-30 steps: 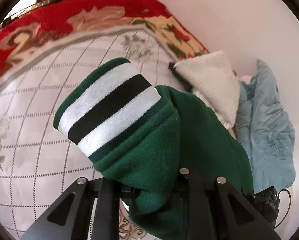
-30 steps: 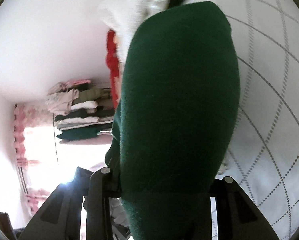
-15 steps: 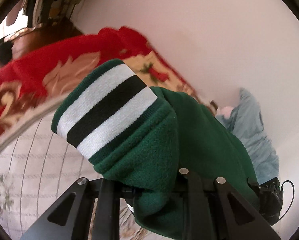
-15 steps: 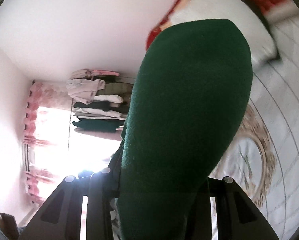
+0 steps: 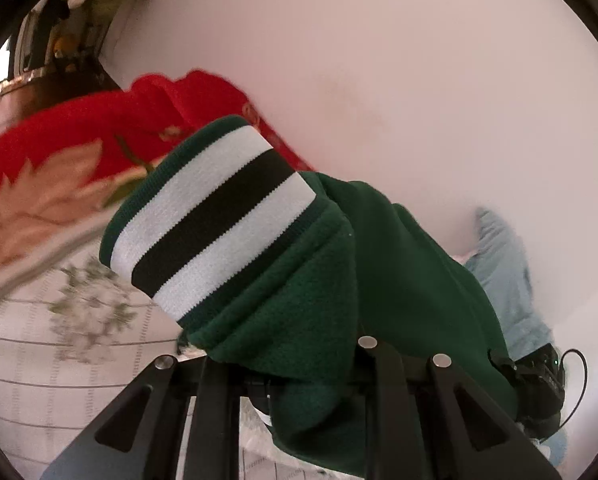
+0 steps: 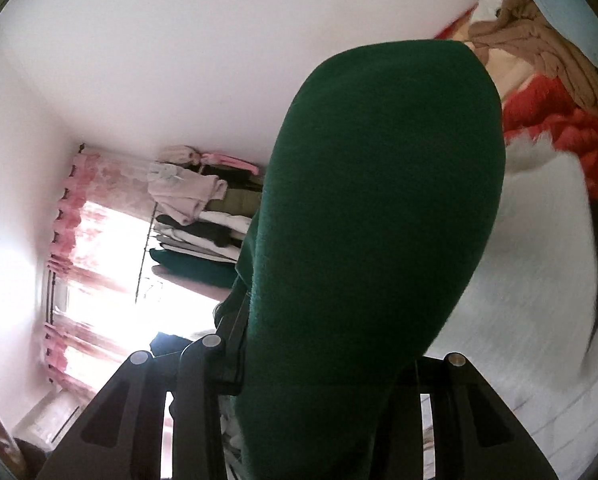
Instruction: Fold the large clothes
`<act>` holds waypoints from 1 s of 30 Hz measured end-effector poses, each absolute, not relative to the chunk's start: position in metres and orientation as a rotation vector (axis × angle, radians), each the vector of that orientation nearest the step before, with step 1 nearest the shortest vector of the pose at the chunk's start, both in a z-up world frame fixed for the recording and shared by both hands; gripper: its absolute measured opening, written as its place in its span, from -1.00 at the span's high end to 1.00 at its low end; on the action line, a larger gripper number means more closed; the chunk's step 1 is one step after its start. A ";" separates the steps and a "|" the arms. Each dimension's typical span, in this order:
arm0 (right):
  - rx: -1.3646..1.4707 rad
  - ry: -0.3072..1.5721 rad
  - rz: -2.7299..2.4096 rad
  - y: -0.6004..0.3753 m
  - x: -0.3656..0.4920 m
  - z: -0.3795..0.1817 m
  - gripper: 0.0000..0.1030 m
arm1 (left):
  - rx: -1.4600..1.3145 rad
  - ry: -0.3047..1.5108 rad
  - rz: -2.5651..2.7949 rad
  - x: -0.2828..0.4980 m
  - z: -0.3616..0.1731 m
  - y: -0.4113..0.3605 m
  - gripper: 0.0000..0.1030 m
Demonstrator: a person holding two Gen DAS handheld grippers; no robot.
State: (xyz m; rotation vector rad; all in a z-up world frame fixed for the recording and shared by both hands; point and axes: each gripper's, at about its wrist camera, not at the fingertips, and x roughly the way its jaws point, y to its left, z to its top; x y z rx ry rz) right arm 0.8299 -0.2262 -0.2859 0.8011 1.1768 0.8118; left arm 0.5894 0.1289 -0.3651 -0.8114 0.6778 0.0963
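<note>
Two grippers, one garment, both engaged

Item 1: green fleece garment (image 5: 299, 304), large, with a ribbed cuff (image 5: 215, 224) banded white, black and white. It hangs in the air between the two tools, above a quilted bedspread (image 5: 31, 364) with a grid and flower print. Cuff end points up and away in the left wrist view; in the right wrist view a thick rounded fold of the same cloth (image 6: 379, 220) fills the middle of the frame.

Item 2: left gripper (image 5: 295, 376), jaws drawn nearly together and pinching the fleece just behind the cuff.

Item 3: right gripper (image 6: 331, 368), jaws part way apart with a bulky wad of the green cloth clamped between them.

Item 4: surroundings. Red floral blanket (image 5: 59, 148) at the bed's far edge; pale blue cloth (image 5: 507, 272) by the wall; stacked folded clothes (image 6: 203, 224) near a pink curtained window (image 6: 83, 248); tan cloth (image 6: 539, 56) on the red blanket.

Handling note, as judgement: the step looks like carrying the garment to a fresh spot for laying out. Keep both pinches firm, as fleece is heavy and can creep out of a thin bite. Hold the two ends level and spread apart so the body hangs flat instead of twisting. Lower onto the open quilted area, well apart from the other piles, hem touching down first, then draw back to smooth it
</note>
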 end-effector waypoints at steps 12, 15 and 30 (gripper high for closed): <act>0.733 1.349 0.720 -0.279 0.874 -0.422 0.07 | -0.602 0.887 0.120 0.616 -0.452 0.088 0.39; 0.639 1.369 0.596 -0.274 0.866 -0.405 -0.22 | -0.513 0.973 0.157 0.616 -0.439 0.077 0.17; -0.165 1.177 -0.189 -0.201 0.684 -0.284 -0.73 | -0.125 1.029 0.141 0.540 -0.328 0.022 -1.00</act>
